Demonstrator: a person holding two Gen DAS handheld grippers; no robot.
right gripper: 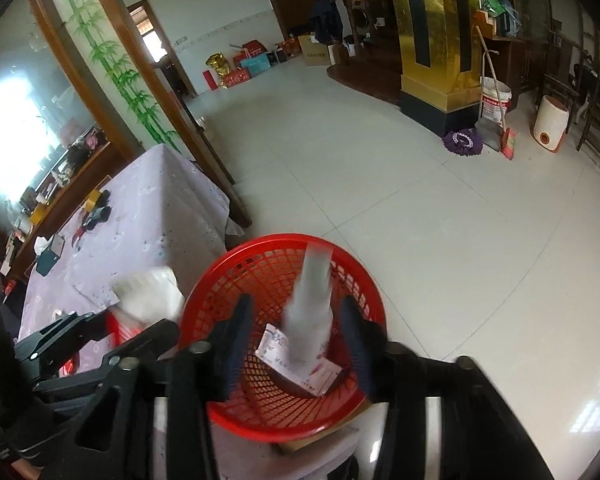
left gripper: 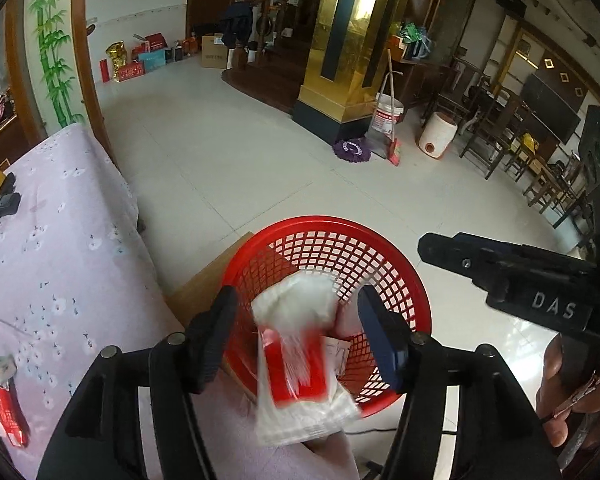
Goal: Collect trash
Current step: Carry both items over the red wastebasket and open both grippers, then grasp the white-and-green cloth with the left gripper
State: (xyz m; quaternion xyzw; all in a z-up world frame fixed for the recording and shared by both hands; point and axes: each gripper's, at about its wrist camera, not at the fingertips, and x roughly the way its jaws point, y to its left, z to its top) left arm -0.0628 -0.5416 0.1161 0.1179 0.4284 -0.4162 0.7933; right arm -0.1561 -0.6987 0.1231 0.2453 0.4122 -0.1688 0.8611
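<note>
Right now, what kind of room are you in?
Probably the big main room of a home. There is a wooden staircase, a table with a flowered cloth, and a mop and bucket parked by a gold pillar on the tiled floor.

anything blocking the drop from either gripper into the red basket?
Nothing visible. The red-and-white packet between the left gripper fingers and the grey wrapper between the right gripper fingers both sit over the open red basket.
</note>
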